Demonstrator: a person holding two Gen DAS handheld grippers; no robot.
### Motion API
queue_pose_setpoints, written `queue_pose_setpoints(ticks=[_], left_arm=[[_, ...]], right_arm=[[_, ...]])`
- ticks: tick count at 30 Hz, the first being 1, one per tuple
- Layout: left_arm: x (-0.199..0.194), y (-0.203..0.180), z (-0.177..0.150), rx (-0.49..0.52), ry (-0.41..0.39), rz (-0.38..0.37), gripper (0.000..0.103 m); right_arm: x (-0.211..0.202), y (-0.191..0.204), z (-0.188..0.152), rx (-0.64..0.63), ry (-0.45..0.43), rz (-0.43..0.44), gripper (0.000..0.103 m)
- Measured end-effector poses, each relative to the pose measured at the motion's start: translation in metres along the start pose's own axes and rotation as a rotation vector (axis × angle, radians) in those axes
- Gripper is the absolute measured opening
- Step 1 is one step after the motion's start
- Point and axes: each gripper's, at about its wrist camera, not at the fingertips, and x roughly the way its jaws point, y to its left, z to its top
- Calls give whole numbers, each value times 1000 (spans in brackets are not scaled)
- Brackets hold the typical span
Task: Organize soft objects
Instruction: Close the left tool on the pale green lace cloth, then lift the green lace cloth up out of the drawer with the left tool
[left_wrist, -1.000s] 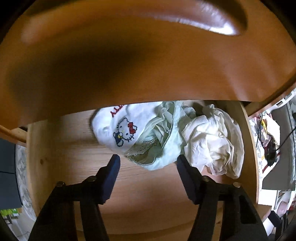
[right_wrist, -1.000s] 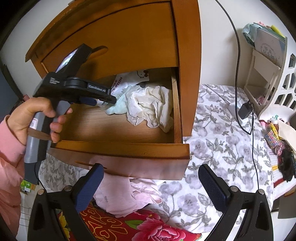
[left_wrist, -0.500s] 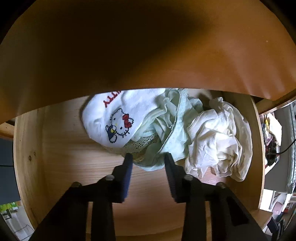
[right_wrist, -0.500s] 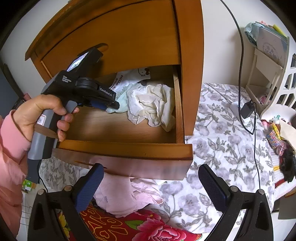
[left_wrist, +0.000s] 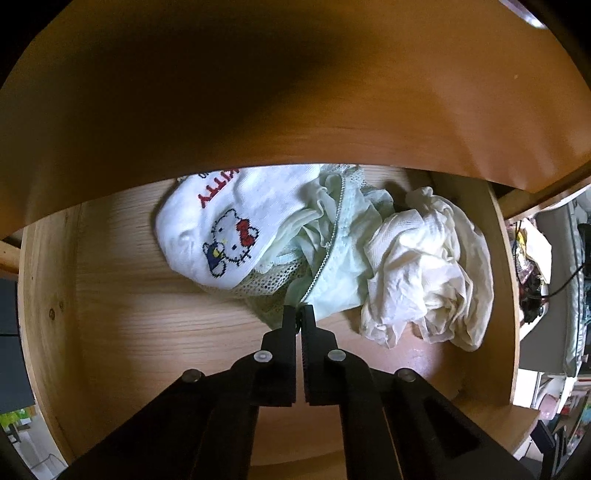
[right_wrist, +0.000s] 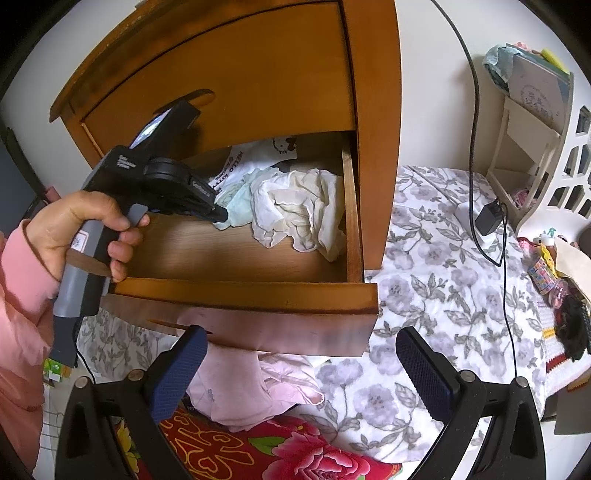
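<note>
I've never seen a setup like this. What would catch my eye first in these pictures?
Probably the white sock with the cartoon cat, lying in the open wooden drawer next to a pale green lacy garment and a crumpled cream cloth. The left gripper, held in a person's hand, has just been closing and now pinches the green garment's near edge. Below the drawer, the right gripper hangs open over a pink garment.

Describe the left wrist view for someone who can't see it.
A black two-finger tool has just closed on the edge of a pale green lace-trimmed garment inside a wooden drawer, between a white cartoon-cat sock and a crumpled cream cloth.
</note>
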Motion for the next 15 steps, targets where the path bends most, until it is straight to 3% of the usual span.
queue_pose_setpoints(ticks=[8,15], left_arm=[[-11,10,-17,13,-19,-33,1],[-30,15,-56,40,-52,-77,1]], right_arm=[[-1,3,0,-5,1,4,103],[-6,3,0,3,-6,-3,103]])
